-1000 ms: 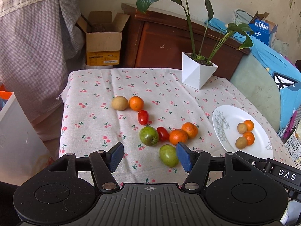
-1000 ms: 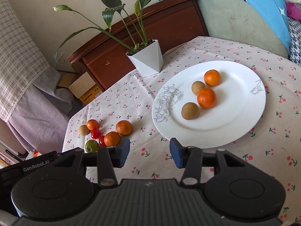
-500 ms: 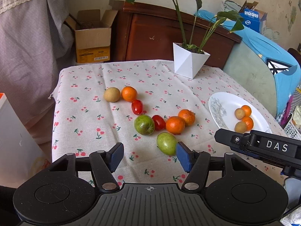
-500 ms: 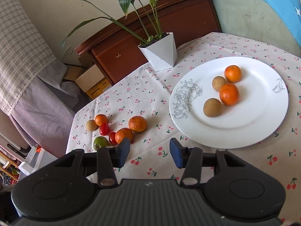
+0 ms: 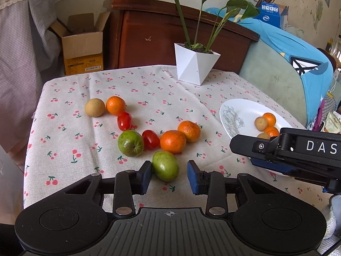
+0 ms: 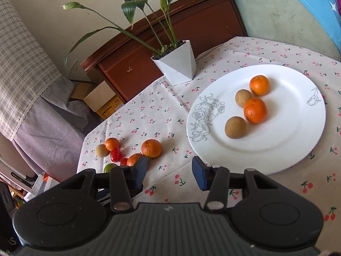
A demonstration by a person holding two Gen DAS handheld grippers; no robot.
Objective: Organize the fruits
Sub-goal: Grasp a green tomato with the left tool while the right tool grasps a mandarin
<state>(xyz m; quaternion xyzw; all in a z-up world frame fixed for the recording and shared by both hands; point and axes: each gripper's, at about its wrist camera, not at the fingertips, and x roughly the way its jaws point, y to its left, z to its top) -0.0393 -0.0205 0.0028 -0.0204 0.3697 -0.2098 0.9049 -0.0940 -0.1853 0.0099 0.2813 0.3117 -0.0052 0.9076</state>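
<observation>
My left gripper (image 5: pixel 169 176) is open, its pads on either side of a green fruit (image 5: pixel 165 165) that lies on the cloth, close to the left pad. Beyond it lie a second green fruit (image 5: pixel 130 143), two red tomatoes (image 5: pixel 150 139), three oranges (image 5: pixel 172 141) and a brown fruit (image 5: pixel 94 107). A white plate (image 6: pixel 298 140) holds two oranges (image 6: pixel 255 110) and two brown fruits (image 6: pixel 235 127). My right gripper (image 6: pixel 169 171) is open and empty over the cloth just in front of the plate's near-left rim. It shows in the left wrist view (image 5: pixel 285 149) at the right.
A white angular planter (image 5: pixel 195 64) with a tall leafy plant stands at the back of the table. A wooden headboard (image 5: pixel 170 34), a cardboard box (image 5: pixel 82 44) and a blue-green cushion (image 5: pixel 287 59) lie behind the table. The table's left edge drops off by a curtain.
My left gripper has moved forward so the green fruit now sits between its pads. My right gripper has shifted left, further into the left wrist view. Both stay open.
</observation>
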